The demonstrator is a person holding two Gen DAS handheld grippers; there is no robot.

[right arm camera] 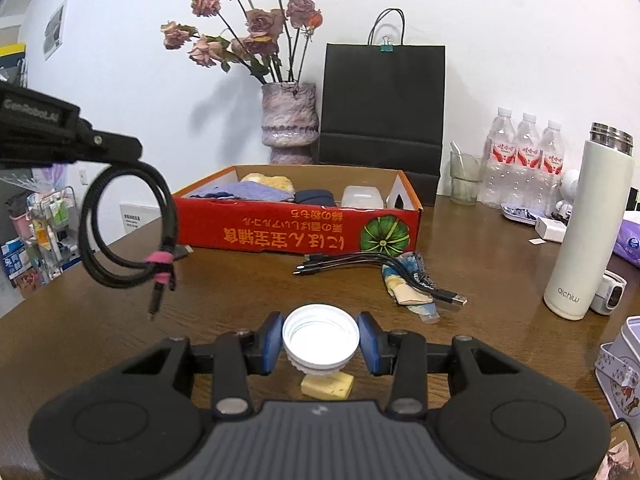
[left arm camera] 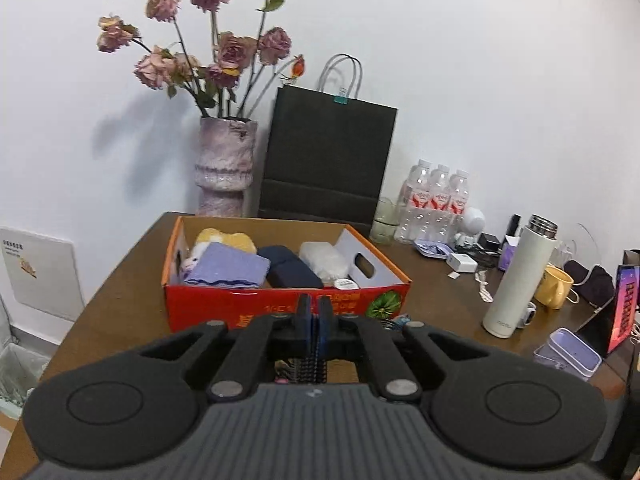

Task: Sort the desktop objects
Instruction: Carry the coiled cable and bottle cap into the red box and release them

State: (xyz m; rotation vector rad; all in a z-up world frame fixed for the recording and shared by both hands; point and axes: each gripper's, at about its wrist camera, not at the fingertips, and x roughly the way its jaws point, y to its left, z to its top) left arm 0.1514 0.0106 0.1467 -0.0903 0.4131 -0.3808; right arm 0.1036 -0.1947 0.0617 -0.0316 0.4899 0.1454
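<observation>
Cables lie across the desk before the red box. Our right gripper holds a white cap between its fingers, above a yellow sponge. Our left gripper, fingers pressed together, carries a coiled cable in the air near the box.

A black coiled cable with a pink tie hangs up high, and a white round cap faces up near the red box.
</observation>
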